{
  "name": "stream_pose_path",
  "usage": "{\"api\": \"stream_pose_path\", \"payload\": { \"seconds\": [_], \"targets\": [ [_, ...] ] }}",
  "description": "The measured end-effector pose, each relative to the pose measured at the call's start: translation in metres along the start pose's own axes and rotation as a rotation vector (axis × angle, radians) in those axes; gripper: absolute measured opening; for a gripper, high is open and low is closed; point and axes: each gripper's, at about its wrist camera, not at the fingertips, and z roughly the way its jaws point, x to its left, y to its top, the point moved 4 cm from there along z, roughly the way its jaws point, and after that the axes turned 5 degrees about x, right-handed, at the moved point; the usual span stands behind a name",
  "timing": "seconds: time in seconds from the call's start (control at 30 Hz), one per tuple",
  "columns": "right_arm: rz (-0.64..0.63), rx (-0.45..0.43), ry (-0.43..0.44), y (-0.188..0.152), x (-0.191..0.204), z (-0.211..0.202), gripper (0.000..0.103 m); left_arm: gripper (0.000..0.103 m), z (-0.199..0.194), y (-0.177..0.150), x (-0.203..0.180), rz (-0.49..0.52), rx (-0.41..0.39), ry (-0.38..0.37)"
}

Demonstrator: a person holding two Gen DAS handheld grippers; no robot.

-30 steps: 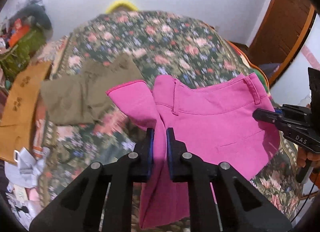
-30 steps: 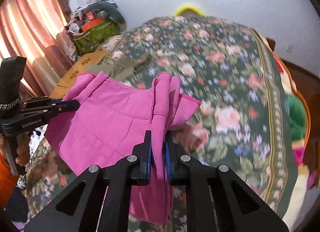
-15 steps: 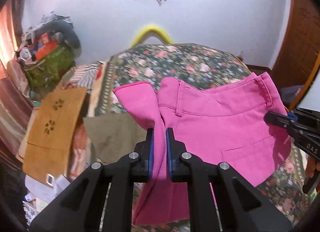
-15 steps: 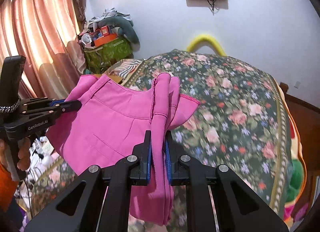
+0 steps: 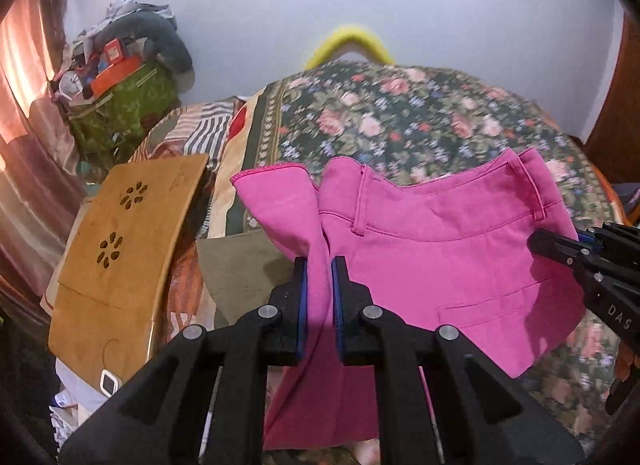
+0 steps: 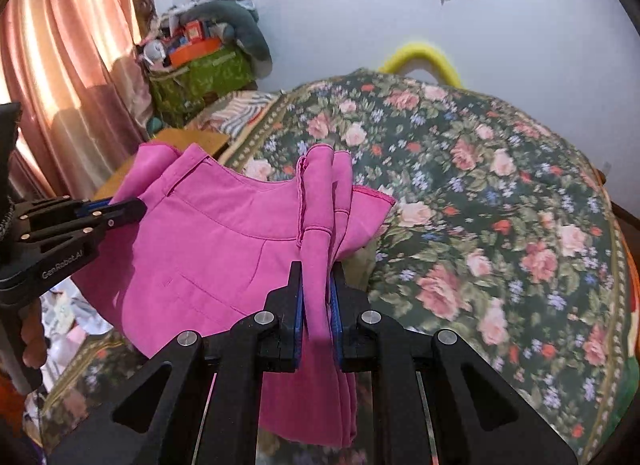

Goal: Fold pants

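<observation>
The lower part of the bright pink cotton pants (image 5: 440,261) drops behind both grippers and out of the bottom of each view, so the leg ends cannot be seen, and how many layers are bunched in each grip is hard to tell. The left gripper (image 5: 319,281) has its jaws closed on a gathered fold at one end of the waistband; the right gripper (image 6: 316,285) is clamped on a thick bunch at the other end. The pants hang in the air above the near edge of the bed with the dark floral cover (image 6: 500,205), waistband running side to side, long axis hanging downward. The far half of the bed lies open; an olive-green cloth (image 5: 240,265) lies at its left edge, beside a tan wooden board (image 5: 120,249).
</observation>
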Motion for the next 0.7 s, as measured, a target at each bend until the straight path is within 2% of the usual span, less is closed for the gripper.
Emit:
{"api": "stream_pose_path", "payload": {
  "seconds": [0.13,0.27,0.37,0.43,0.53,0.6,0.7],
  "targets": [
    [0.001,0.015,-0.009,0.005,0.004,0.037,0.01,0.01,0.028,0.002,0.013,0.007,0.0,0.039],
    [0.013,0.034,-0.012,0.008,0.006,0.062,0.01,0.01,0.057,0.001,0.031,-0.035,0.003,0.025],
    [0.015,0.048,-0.01,0.007,0.006,0.076,0.01,0.01,0.08,-0.002,0.04,-0.057,0.034,0.008],
    [0.001,0.051,-0.02,0.005,0.006,0.082,0.01,0.01,0.097,-0.006,0.043,-0.069,0.069,-0.001],
    [-0.009,0.056,-0.02,0.002,0.002,0.084,0.011,0.012,0.111,-0.013,0.046,-0.062,0.097,0.025],
    [-0.008,0.071,-0.015,0.0,0.0,0.085,0.013,0.017,0.113,-0.018,0.049,-0.077,0.106,0.03],
    [-0.028,0.071,-0.045,-0.005,-0.003,0.077,0.014,0.017,0.106,-0.024,0.062,-0.113,0.096,0.028]
  ]
}}
